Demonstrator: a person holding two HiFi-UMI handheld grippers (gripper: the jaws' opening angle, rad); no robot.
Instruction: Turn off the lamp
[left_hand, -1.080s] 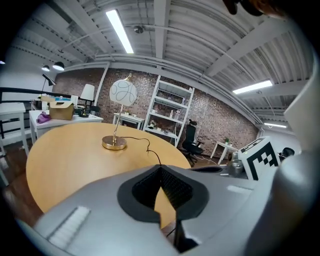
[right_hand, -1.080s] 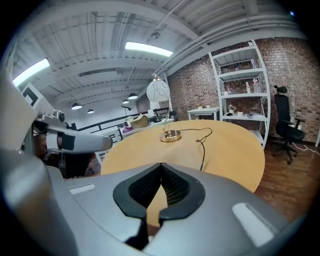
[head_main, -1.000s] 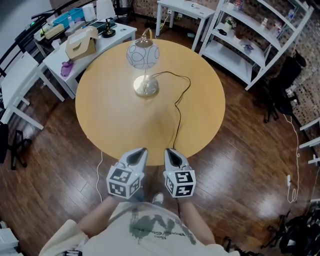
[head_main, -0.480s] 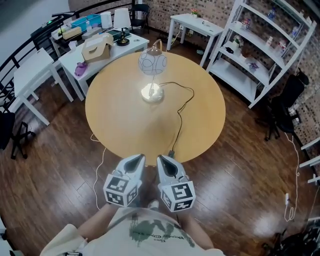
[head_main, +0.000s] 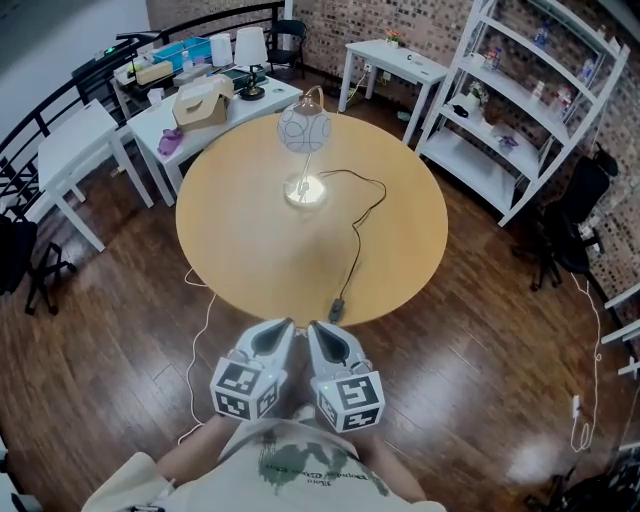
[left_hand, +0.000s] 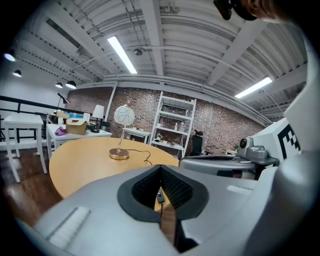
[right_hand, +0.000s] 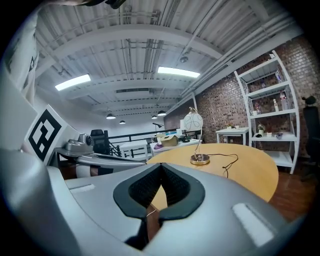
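A lamp with a round patterned shade (head_main: 303, 128) and a brightly lit gold base (head_main: 304, 192) stands at the far side of the round wooden table (head_main: 240, 250). Its black cord (head_main: 358, 225) runs to an inline switch (head_main: 337, 311) at the table's near edge. My left gripper (head_main: 279, 330) and right gripper (head_main: 319, 332) hang side by side just short of that edge, both shut and holding nothing. The left gripper view shows the lamp (left_hand: 123, 116) and the switch (left_hand: 160, 196) beyond its shut jaws. The right gripper view shows the lamp (right_hand: 193, 121) and its base (right_hand: 200, 160).
White tables (head_main: 215, 105) with a cardboard box (head_main: 202, 101) and a small table lamp (head_main: 250, 50) stand at the back left. White shelving (head_main: 520, 110) fills the right side. A white side table (head_main: 392, 60) stands behind. A thin cable (head_main: 195, 340) trails over the wooden floor.
The table has slid farther away in the head view and the switch at its near edge has come into sight. The two grippers have drawn closer together. The lamp base looks brighter.
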